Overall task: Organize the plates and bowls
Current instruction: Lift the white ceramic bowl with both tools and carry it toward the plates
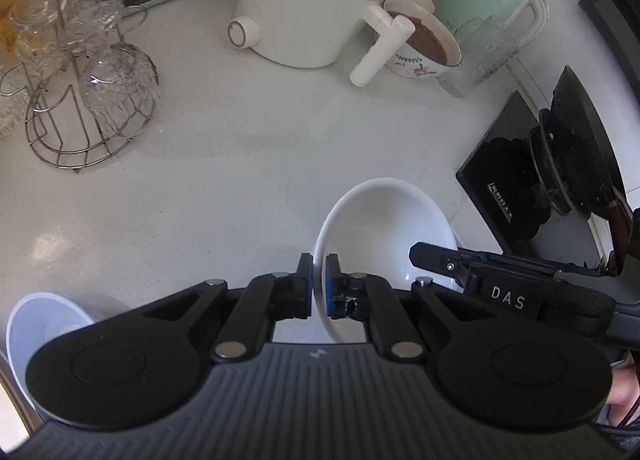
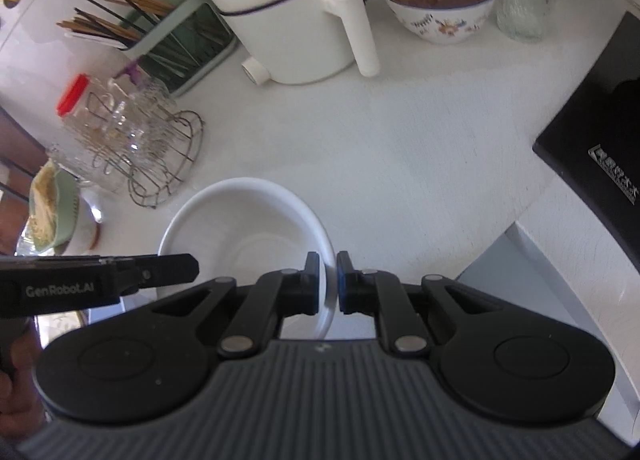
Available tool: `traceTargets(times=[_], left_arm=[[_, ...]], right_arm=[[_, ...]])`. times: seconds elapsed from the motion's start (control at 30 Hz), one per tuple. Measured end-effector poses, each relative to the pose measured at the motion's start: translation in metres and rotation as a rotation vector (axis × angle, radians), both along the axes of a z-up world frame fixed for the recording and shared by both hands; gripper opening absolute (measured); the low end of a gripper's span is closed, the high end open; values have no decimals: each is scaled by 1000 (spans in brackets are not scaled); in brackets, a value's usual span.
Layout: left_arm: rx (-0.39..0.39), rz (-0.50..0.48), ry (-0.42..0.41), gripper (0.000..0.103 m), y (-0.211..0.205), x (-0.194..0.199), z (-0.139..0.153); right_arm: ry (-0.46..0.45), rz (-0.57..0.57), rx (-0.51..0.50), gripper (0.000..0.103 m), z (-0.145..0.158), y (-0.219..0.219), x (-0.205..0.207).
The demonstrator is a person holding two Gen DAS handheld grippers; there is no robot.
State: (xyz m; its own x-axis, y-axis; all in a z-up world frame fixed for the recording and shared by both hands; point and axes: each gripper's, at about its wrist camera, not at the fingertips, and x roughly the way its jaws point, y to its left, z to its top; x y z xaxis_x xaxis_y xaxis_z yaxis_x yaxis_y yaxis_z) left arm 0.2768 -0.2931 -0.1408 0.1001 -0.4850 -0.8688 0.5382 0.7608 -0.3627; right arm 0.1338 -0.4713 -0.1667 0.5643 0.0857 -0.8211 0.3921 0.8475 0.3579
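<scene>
The left hand-held gripper (image 1: 319, 286) is closed narrowly on the rim of a white bowl (image 1: 384, 220), one blue-padded finger inside the rim and one outside. The right hand-held gripper (image 2: 328, 284) is clamped in the same way on the opposite rim of the same white bowl (image 2: 240, 228), so the bowl is held between the two, above the white desk (image 1: 240, 140). In the left wrist view the right hand-held gripper is seen reaching in from the right; in the right wrist view the left one is seen entering from the left.

Below and left of the left hand-held gripper, a second white bowl (image 1: 36, 324) is partly hidden by the gripper's body. Ahead and to the left, a wire rack (image 1: 80, 132) carrying upturned glasses (image 1: 120, 88) is seen. Straight ahead, well apart, a white kettle-like appliance (image 1: 304, 8) is stood, and just beside its handle a patterned bowl with brown contents (image 2: 440, 0) is placed. To the right, a black stove surface (image 2: 596, 148) is seen. Ahead-left of the right hand-held gripper, chopsticks (image 2: 116, 16) are held in a green-edged holder (image 2: 188, 56).
</scene>
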Motion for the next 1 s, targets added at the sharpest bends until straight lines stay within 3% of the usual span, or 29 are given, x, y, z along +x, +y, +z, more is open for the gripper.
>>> traceTargets(times=[0.6, 1.0], left_arm=[[-41, 123, -62, 7, 72, 2, 30], [-27, 272, -84, 7, 142, 0, 42]], right_arm=[[-91, 97, -12, 12, 30, 44, 25], [-116, 258, 24, 12, 38, 94, 55]])
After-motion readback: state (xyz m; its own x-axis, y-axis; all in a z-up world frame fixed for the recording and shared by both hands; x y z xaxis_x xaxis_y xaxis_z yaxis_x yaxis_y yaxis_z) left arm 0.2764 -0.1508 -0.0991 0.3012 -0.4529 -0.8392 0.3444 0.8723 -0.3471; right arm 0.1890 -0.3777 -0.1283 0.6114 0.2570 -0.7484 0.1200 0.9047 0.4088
